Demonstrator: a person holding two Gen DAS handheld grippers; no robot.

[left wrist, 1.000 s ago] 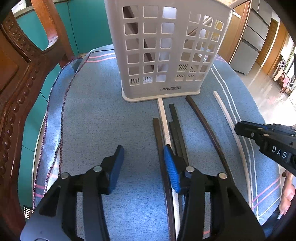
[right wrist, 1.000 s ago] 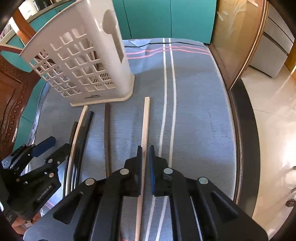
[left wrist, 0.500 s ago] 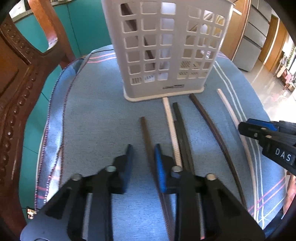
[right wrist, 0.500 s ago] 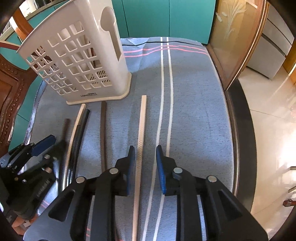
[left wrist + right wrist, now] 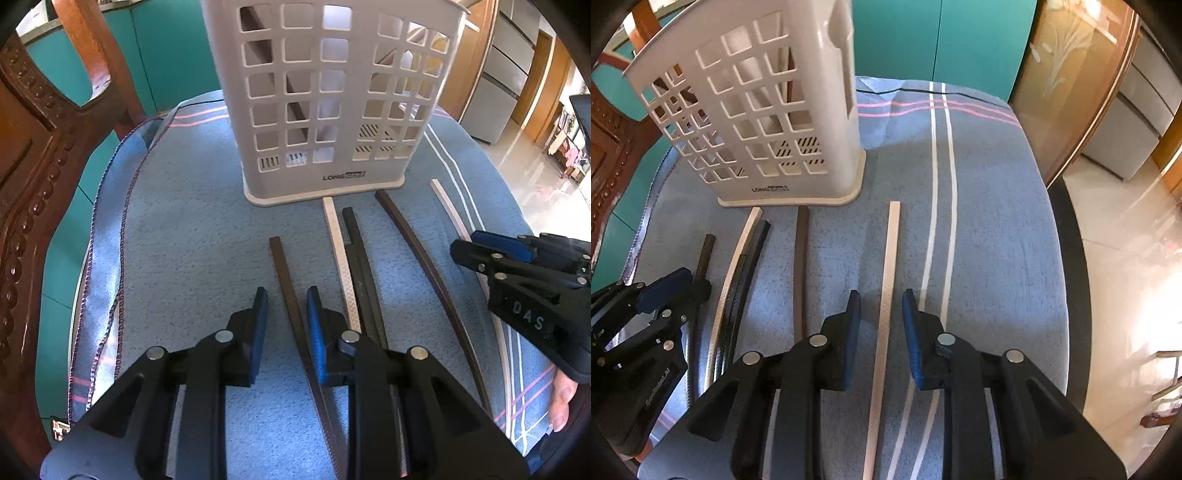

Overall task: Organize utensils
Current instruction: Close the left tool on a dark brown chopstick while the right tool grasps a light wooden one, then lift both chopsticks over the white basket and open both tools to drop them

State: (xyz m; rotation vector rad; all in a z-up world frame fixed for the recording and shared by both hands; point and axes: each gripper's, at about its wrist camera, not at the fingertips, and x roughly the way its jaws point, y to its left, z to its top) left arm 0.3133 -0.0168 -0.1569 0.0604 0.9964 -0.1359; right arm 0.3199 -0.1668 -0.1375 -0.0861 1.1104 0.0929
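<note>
My left hand-held gripper (image 5: 283,317) apart astride dark chopstick (image 5: 286,280) | right hand-held gripper (image 5: 881,321) apart astride pale chopstick (image 5: 886,295) | risk: off-centre closing pushes sticks aside.

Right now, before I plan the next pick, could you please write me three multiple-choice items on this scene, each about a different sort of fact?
1. Where does the utensil holder stand?
A. On the wooden chair
B. On the blue cloth, just beyond the chopsticks' far ends
C. On the floor

2. What colour is the chopstick between the right gripper's fingers?
A. Pale cream
B. Red
C. Green

3. How is the left gripper?
A. Shut on a spoon
B. Holding the holder's rim
C. Open astride a dark chopstick

Key: B, its base sits on the cloth past the tips. A, the pale chopstick lies there, the jaws having just been opening. C, the pads stand apart, though the jaws have just been closing.
</note>
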